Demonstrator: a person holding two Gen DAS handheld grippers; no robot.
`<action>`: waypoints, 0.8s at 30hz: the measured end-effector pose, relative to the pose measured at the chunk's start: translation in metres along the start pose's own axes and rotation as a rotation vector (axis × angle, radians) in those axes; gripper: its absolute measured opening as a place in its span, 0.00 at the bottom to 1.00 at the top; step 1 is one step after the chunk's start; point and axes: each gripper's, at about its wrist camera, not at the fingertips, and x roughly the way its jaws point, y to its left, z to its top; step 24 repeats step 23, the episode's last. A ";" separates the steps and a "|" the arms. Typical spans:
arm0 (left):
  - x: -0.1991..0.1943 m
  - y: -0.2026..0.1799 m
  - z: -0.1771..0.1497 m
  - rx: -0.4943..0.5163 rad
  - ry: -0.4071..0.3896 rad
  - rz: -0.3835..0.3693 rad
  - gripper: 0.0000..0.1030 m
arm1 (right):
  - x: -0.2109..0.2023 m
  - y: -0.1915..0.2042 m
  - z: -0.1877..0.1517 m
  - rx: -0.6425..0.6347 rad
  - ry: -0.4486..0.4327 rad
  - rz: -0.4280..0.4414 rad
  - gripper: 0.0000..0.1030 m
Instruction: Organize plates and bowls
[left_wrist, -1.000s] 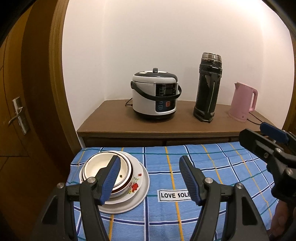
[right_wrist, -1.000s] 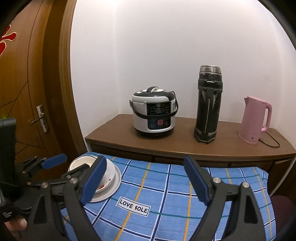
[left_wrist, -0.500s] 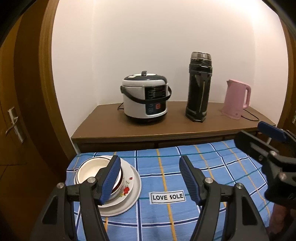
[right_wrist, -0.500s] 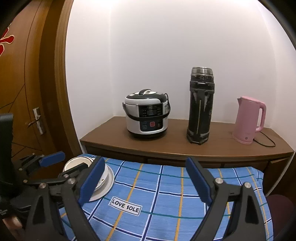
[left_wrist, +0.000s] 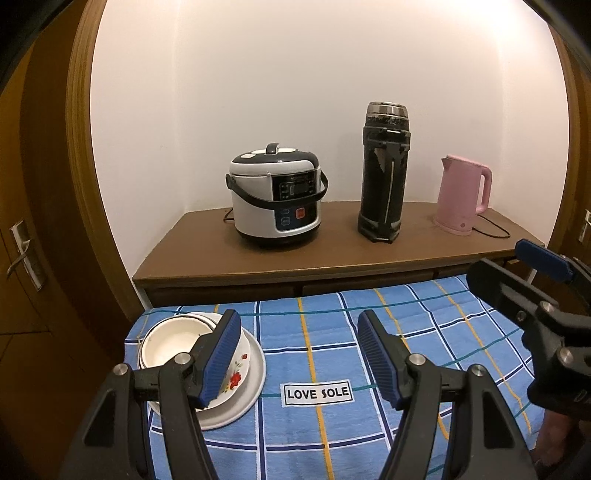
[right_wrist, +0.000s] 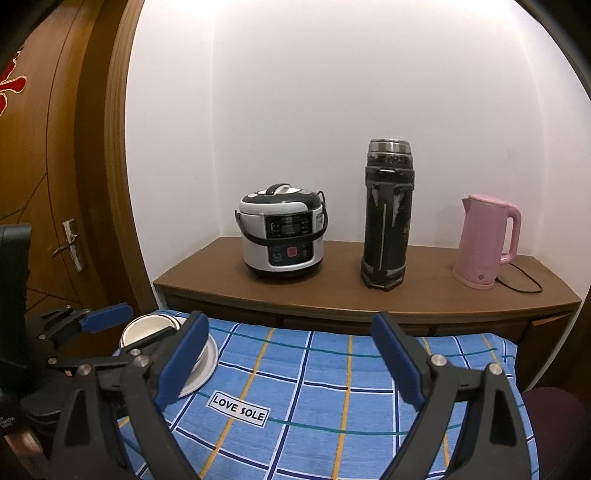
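Note:
A stack of white bowls (left_wrist: 168, 341) sits in a white plate (left_wrist: 247, 395) with a red flower print, at the left end of the blue checked cloth (left_wrist: 332, 332). The stack also shows in the right wrist view (right_wrist: 147, 328). My left gripper (left_wrist: 299, 354) is open and empty, held above the cloth just right of the stack. My right gripper (right_wrist: 291, 358) is open and empty, over the middle of the cloth. Each gripper shows at the edge of the other's view.
A wooden counter (left_wrist: 332, 254) behind the cloth carries a rice cooker (left_wrist: 275, 195), a tall black flask (left_wrist: 384, 173) and a pink kettle (left_wrist: 463, 195). A wooden door (right_wrist: 44, 184) stands at the left. A "LOVE SOLE" label (left_wrist: 317, 393) lies on the cloth.
Both grippers have pulled back and tilted up, so the bowls and plate sit lower and smaller in view. The dishes have not moved. Both grippers stay open.

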 end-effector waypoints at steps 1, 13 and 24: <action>-0.001 0.000 0.001 -0.003 -0.001 -0.001 0.66 | -0.001 -0.001 0.000 0.001 -0.002 -0.001 0.89; -0.006 -0.008 0.004 -0.008 -0.018 0.002 0.66 | -0.013 -0.007 0.003 -0.001 -0.027 -0.015 0.89; -0.012 -0.010 0.005 -0.002 -0.063 -0.012 0.66 | -0.015 -0.010 0.001 0.002 -0.027 -0.017 0.90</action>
